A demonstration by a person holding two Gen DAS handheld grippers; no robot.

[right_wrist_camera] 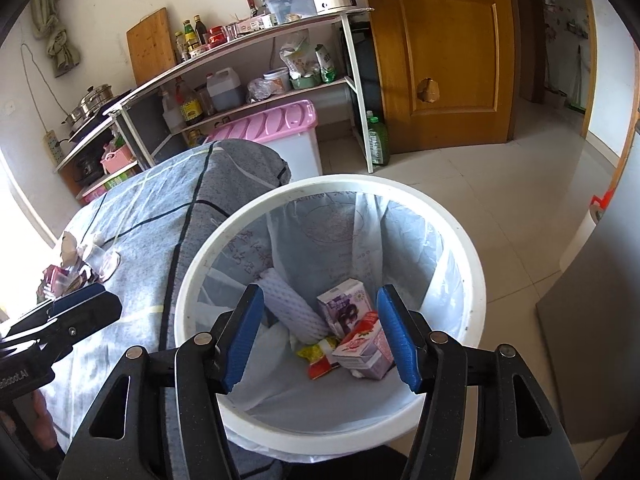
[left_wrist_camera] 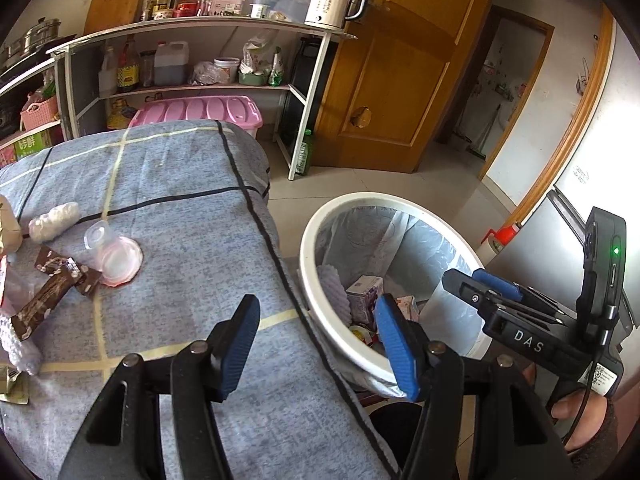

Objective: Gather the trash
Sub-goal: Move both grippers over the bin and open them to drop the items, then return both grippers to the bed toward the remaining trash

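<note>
Brown foil snack wrappers (left_wrist_camera: pixel 52 292) at nine o'clock on the blue checked cloth (left_wrist_camera: pixel 180 200): I judge them light, limp, slippery; pinch mid-length | white plastic-lined round bin (right_wrist_camera: pixel 472 264) at three o'clock holds purple milk carton (right_wrist_camera: pixel 344 308), white foam sleeve (right_wrist_camera: pixel 296 308) | left gripper (left_wrist_camera: pixel 318 350), right gripper (right_wrist_camera: pixel 320 334): both jaws apart, empty.

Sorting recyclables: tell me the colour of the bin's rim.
White rim; clearest in the right wrist view.

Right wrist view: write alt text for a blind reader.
An open, empty right hand-held gripper hangs over a round white plastic bin lined with a clear bag, holding two small drink cartons, a white foam sleeve and wrappers.
</note>
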